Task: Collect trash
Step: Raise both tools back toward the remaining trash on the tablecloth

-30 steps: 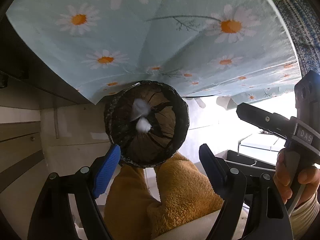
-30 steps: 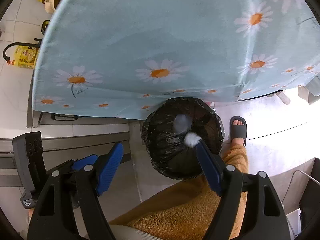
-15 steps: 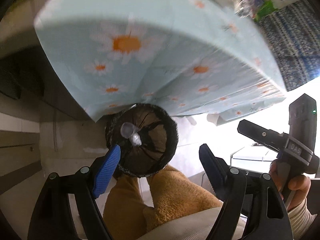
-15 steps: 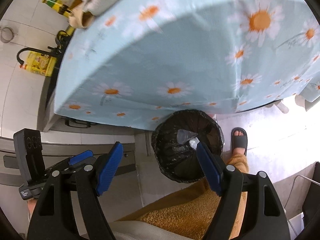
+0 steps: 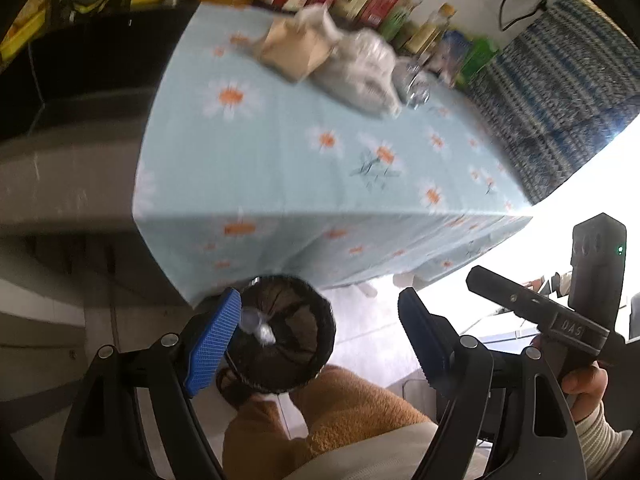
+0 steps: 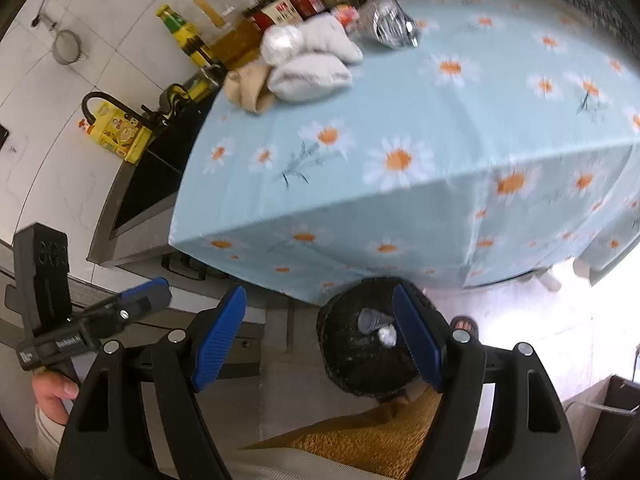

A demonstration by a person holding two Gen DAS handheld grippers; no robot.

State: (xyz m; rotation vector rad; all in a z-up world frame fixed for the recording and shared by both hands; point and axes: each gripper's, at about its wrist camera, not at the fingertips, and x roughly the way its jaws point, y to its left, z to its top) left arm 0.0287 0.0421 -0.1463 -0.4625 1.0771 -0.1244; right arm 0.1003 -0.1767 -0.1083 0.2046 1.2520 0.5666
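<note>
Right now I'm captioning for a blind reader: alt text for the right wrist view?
Open right gripper holding nothing, above a black-lined trash bin containing two scraps. Behind it, a daisy-print tablecloth carries crumpled trash.

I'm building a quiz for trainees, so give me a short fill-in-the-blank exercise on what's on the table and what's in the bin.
1. The black-lined round trash bin stands on the ____ beside the table.
2. The light blue tablecloth is printed with ____.
3. The bin holds a clear plastic ____ and a small crumpled white wad.
4. The crumpled brown paper bag lies on the ____.

Missing words: floor; daisies; cup; table
</note>
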